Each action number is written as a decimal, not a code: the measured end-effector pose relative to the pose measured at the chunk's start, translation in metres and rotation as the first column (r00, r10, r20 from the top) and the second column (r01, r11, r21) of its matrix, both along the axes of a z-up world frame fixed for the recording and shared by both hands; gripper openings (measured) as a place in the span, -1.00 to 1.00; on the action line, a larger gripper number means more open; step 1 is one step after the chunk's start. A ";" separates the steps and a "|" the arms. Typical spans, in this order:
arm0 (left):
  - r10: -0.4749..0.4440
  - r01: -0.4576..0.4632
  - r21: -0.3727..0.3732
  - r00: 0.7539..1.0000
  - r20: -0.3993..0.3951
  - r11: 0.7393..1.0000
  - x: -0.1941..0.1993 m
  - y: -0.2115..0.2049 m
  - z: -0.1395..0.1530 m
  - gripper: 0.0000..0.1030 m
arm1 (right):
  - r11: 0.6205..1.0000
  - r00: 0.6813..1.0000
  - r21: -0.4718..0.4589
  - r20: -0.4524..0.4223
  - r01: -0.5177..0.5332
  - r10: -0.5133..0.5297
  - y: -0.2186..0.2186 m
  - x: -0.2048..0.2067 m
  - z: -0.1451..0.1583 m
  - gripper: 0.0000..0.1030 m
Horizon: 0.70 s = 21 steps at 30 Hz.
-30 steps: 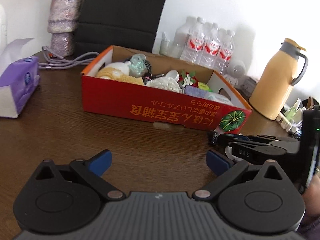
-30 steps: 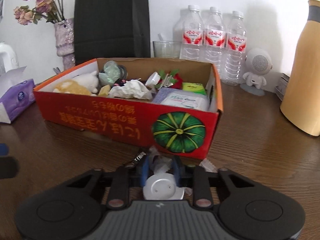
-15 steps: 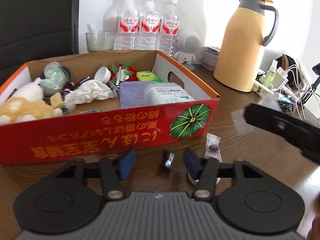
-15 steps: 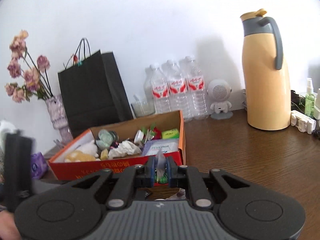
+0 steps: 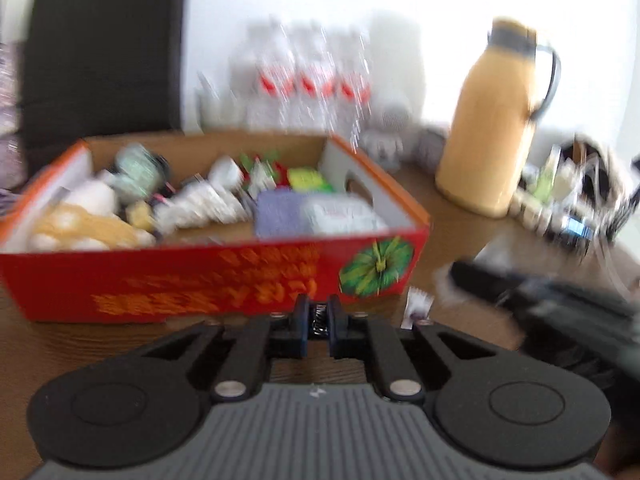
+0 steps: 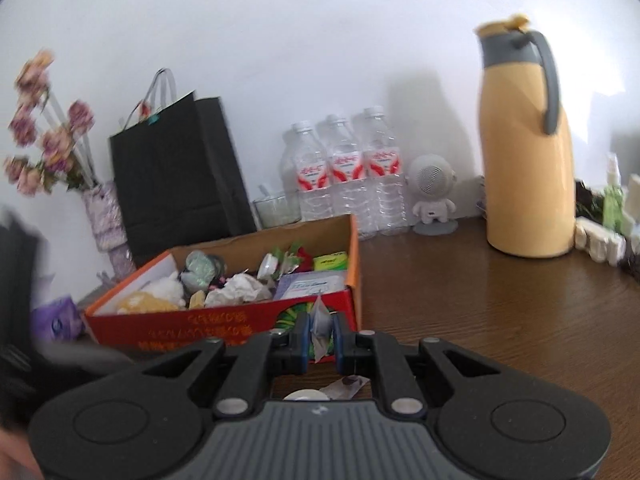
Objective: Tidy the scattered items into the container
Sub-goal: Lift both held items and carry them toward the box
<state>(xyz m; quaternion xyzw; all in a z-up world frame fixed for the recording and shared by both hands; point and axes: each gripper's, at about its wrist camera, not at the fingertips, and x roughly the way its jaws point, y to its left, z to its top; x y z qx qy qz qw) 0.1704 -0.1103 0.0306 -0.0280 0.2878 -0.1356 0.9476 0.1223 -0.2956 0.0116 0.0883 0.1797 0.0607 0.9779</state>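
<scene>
The red cardboard box [image 5: 208,280] with a green pumpkin print holds several small items; it also shows in the right wrist view [image 6: 224,322]. My left gripper [image 5: 319,322] is shut on a small dark metal clip [image 5: 319,319] just in front of the box's front wall. My right gripper [image 6: 320,334] is shut on a clear plastic wrapper [image 6: 320,326] and holds it raised in front of the box's right corner. A small sweet packet [image 5: 418,306] lies on the table by the box; below the right gripper lie the packet [image 6: 348,384] and a white round object [image 6: 306,395].
A yellow thermos jug [image 6: 524,160], three water bottles [image 6: 344,176], a small white speaker figure [image 6: 434,196], a black paper bag [image 6: 176,176], a flower vase [image 6: 106,220] and a purple tissue pack [image 6: 58,318] stand around the box. Cables and small bottles clutter the right edge [image 5: 568,200].
My left gripper closed on the dark clip by the box front. My right gripper, holding the wrapper, stayed raised and shifted slightly toward the box.
</scene>
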 end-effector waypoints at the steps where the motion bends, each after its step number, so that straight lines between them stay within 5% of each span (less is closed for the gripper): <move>1: 0.025 -0.025 -0.014 0.999 0.031 1.000 -0.012 0.008 0.009 -0.82 | 1.000 1.000 -0.013 0.009 -0.009 0.009 0.004 -0.002 0.001 -0.79; 6: 0.142 -0.142 -0.014 0.973 0.181 0.990 -0.070 0.043 0.042 -0.82 | 0.996 0.993 -0.071 0.107 -0.047 0.054 0.030 -0.029 0.028 -0.79; 12: 0.233 -0.219 -0.077 0.912 0.338 0.973 -0.147 0.079 0.065 -0.82 | 0.995 0.980 -0.082 0.188 -0.052 0.067 0.065 -0.084 0.054 -0.79; 21: 0.274 -0.219 -0.178 0.879 0.391 0.959 -0.247 0.096 0.035 -0.82 | 0.992 0.969 -0.119 0.234 -0.050 0.077 0.093 -0.163 0.039 -0.79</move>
